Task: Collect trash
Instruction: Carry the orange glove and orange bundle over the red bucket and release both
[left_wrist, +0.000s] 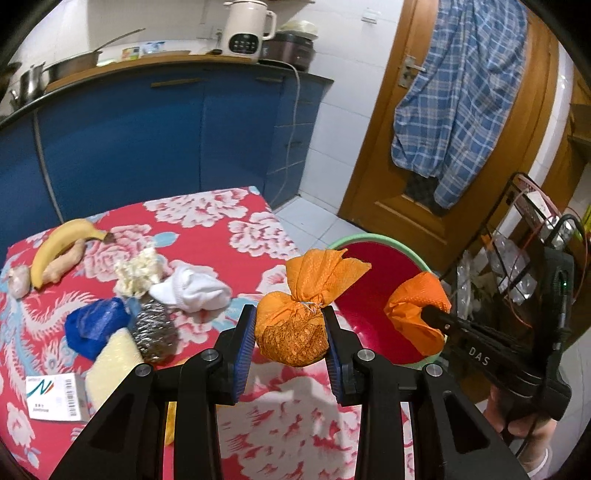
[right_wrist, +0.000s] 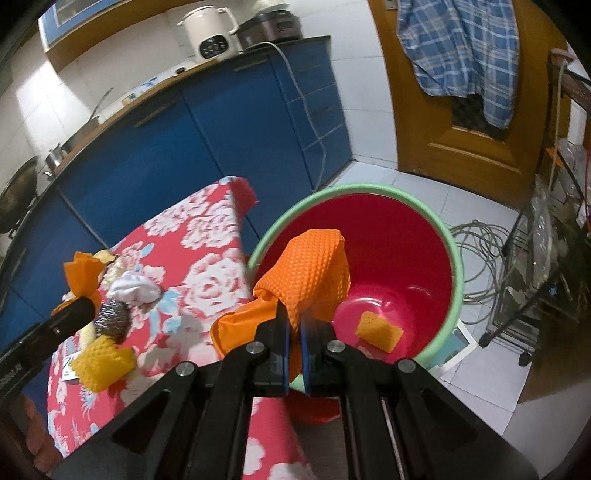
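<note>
At the left of the left wrist view, a yellow banana (left_wrist: 61, 242), a blue crumpled wrapper (left_wrist: 94, 325) and a white sock (left_wrist: 192, 290) lie on the red floral surface (left_wrist: 207, 221). At centre, the left tongs (left_wrist: 291, 332) grip a tied orange mesh bundle (left_wrist: 291, 328). At right, the right tongs (right_wrist: 294, 328) pinch an orange textured bag (right_wrist: 308, 273) over the red green-rimmed bucket (right_wrist: 456, 266).
</note>
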